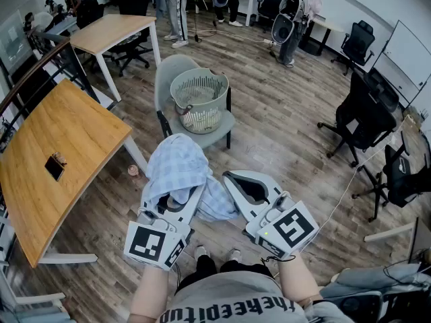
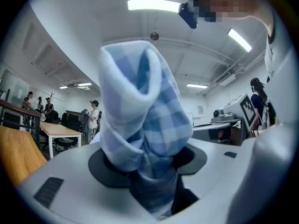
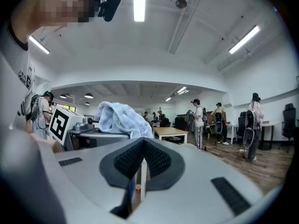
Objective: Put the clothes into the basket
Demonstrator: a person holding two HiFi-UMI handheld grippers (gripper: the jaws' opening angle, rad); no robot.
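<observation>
A light blue checked garment (image 1: 178,167) is bunched between the jaws of my left gripper (image 1: 180,197) and drapes over its front, in front of the person's body. In the left gripper view the same cloth (image 2: 140,111) rises in a fold from between the dark pads (image 2: 105,167), which are shut on it. My right gripper (image 1: 234,179) is beside it on the right, level, with its jaws shut and nothing between them (image 3: 142,160). The pale slatted basket (image 1: 200,99) stands on a grey chair (image 1: 217,128) just beyond the cloth.
A wooden table (image 1: 54,160) with a dark phone on it runs along the left. Black office chairs (image 1: 363,116) stand to the right. A white cable (image 1: 343,197) trails over the wood floor. People stand at the far end of the room.
</observation>
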